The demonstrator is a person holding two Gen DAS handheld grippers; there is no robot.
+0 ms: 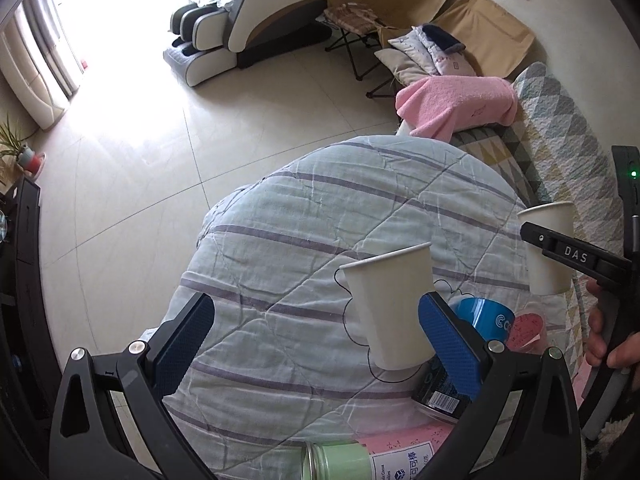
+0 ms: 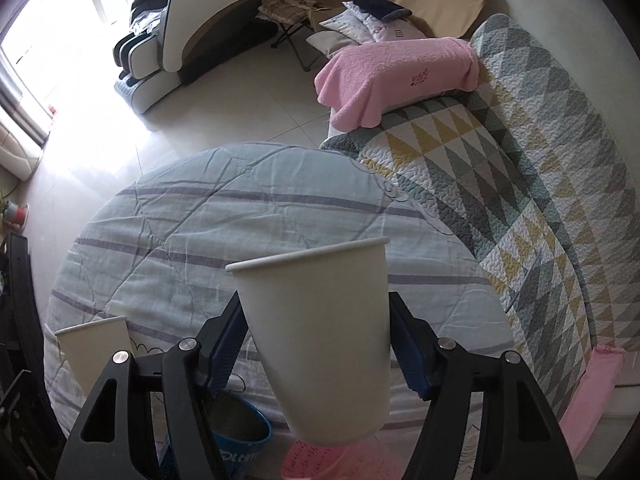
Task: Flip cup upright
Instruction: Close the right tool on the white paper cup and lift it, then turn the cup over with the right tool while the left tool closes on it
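Right gripper (image 2: 316, 354): fingers clamped on a white paper cup (image 2: 320, 332), rim up, lifted near the desk's (image 2: 240, 216) right edge; contact with the quilt probably none, view unclear. Second cup (image 1: 390, 308) stands upright mid-desk. Left gripper (image 1: 316, 344): fingers apart, empty. Remaining: set down, release.

One cup (image 1: 390, 308) stands on the striped quilt (image 1: 280, 240), another cup (image 1: 550, 248) to its right.
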